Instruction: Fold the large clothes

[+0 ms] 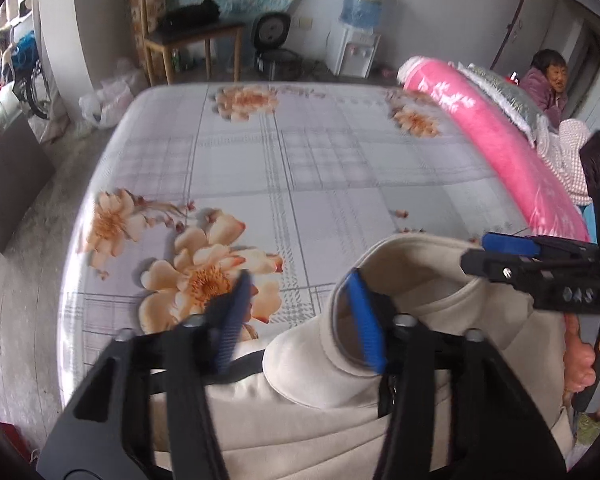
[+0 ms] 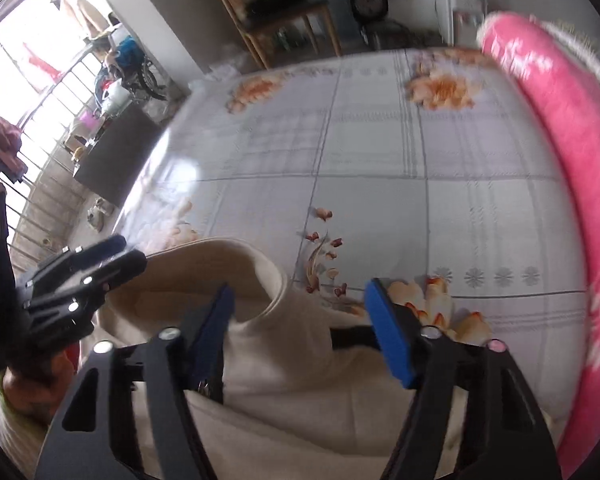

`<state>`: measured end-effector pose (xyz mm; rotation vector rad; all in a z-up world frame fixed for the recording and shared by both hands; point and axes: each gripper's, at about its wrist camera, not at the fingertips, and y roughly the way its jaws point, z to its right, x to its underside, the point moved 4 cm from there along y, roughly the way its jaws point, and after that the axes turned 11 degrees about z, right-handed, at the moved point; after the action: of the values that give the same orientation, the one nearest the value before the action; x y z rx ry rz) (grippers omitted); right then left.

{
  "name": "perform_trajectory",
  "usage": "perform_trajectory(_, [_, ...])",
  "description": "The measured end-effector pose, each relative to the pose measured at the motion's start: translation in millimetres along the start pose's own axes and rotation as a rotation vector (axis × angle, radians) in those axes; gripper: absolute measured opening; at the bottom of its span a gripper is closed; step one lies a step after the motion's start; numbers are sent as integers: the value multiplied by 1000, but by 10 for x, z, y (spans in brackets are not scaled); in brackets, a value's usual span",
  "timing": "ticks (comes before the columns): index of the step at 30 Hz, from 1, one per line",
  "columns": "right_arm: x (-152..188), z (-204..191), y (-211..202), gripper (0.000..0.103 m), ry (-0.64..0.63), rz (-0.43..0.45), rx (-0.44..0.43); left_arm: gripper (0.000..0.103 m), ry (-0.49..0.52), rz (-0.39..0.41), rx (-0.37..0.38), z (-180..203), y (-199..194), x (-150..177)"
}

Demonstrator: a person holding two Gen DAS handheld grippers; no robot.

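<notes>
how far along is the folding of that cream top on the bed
Early. Done: the cream top lies at the near edge of the bed. In hand: both hand-held grippers, left and right, hover open around its collar, gripping nothing. Left: no finished fold shows, so the folding itself.

Floral bed, cream garment, pink blanket

Lighting: soft daylight, from the window on your left, blown out white. Glare patch on the bed. Blur: your right view smeared throughout; left view sharper, its near finger blurred. Edges: fisheye-bent, dark corners.
</notes>
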<state>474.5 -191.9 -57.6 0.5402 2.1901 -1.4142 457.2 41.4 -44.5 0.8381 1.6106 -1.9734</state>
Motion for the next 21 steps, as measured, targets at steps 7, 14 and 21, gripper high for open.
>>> perform_trajectory(7, [157,-143,-244,12,-50,43,-50,6,70,41,48,166,-294,112])
perform_trajectory(14, [582,-443,-1050,10,-200,105,-62,5,183,107,99,489,-1058,440])
perform_trajectory(21, [1390,-336,-1027,9,-317,42,44,5,186,9,117,602,-1023,1282])
